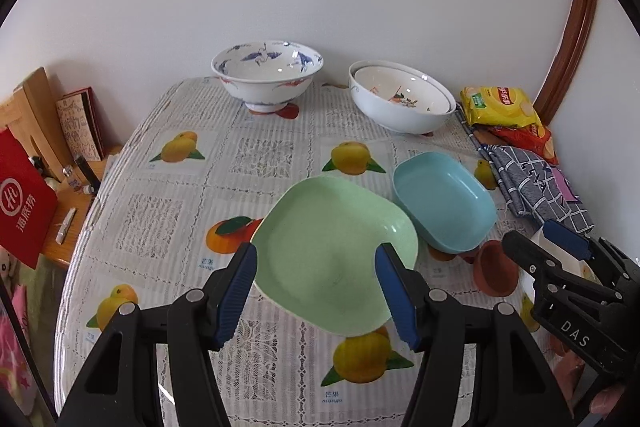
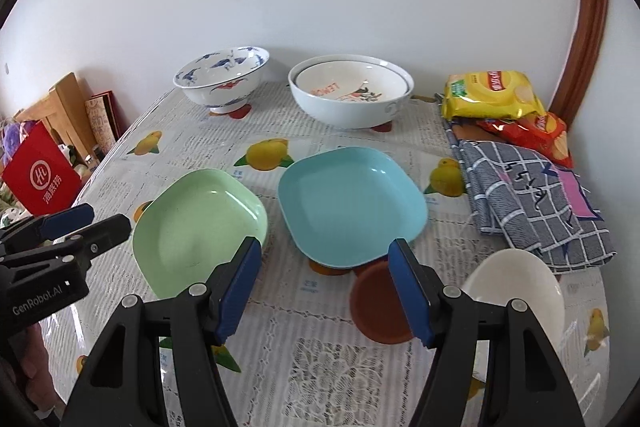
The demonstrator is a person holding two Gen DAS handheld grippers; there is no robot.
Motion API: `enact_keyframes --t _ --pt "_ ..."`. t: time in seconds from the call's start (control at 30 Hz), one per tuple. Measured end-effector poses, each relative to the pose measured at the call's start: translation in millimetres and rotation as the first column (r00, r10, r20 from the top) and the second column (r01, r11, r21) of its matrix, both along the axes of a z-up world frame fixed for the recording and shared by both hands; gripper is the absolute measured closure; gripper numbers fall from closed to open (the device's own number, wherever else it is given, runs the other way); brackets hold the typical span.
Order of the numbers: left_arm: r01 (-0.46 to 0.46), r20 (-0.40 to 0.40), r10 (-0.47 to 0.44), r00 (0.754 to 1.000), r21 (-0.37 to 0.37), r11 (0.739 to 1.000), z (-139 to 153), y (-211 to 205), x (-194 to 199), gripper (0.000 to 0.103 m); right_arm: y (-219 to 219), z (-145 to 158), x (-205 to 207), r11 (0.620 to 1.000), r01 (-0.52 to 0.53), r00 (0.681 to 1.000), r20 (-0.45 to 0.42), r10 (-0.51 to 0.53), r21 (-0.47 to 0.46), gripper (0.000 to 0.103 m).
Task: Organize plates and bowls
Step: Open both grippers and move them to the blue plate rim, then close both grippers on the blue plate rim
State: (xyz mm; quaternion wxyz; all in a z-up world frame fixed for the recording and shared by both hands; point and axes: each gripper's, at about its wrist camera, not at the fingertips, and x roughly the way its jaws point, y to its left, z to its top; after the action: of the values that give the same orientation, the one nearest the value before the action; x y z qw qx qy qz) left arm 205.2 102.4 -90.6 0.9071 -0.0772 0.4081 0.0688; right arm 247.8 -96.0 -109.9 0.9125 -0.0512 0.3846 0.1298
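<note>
Both grippers empty, jaws parted, held above the near edge of the desk (image 2: 280, 311).

- Left hand-held gripper (image 1: 316, 293): open, nothing between the pads, poised over the pale green square plastic plate (image 1: 336, 251) at the desk centre.
- Right hand-held gripper (image 2: 324, 291): open, nothing gripped, aimed between the light blue square plastic plate (image 2: 352, 203) and the small terracotta-brown round dish (image 2: 374, 307) near the front edge.
- White oval bowl (image 2: 520, 287): near the front right corner.
- Blue-and-white footed porcelain bowl (image 1: 267, 75) and two nested white bowls (image 1: 400, 99): along the far edge.

Recommended procedure: approach a plate rim low, close across one lip only, lift level, then lower squarely onto the matching plate to stack.

Legible markings: "DAS" and "GenRobot.AI" on gripper bodies; "mango" on the tablecloth. Snack bag (image 2: 488, 95) lettering unreadable.
</note>
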Motion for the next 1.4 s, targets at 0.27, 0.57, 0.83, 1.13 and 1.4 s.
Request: enact_keyframes --t 0.27,0.57,0.83,1.13,1.4 --pt "-0.035 0.078 0.027 0.997 0.105 0.994 38 -27 -1 0.03 -40 20 -11 0.998 0.045 0.999 0.011 -0.046 0.033 0.028" --pt "-0.032 0.067 0.024 0.997 0.125 0.992 45 -47 17 0.03 -56 23 -5 0.998 0.044 0.999 -0.007 -0.044 0.054 0.027" --pt "-0.002 0.023 -0.001 1.0 0.111 0.994 34 -57 45 0.03 -60 16 17 0.997 0.045 0.999 -0.023 -0.044 0.064 0.027" --pt "0.045 -0.014 -0.044 0.999 0.111 0.993 12 -66 79 0.03 -62 -4 56 0.995 0.078 0.994 -0.075 -0.074 0.058 0.028" --pt "0.086 -0.066 -0.081 0.995 0.081 0.993 -19 -67 115 0.03 -54 -34 93 0.995 0.096 0.986 -0.14 -0.093 0.02 0.041"
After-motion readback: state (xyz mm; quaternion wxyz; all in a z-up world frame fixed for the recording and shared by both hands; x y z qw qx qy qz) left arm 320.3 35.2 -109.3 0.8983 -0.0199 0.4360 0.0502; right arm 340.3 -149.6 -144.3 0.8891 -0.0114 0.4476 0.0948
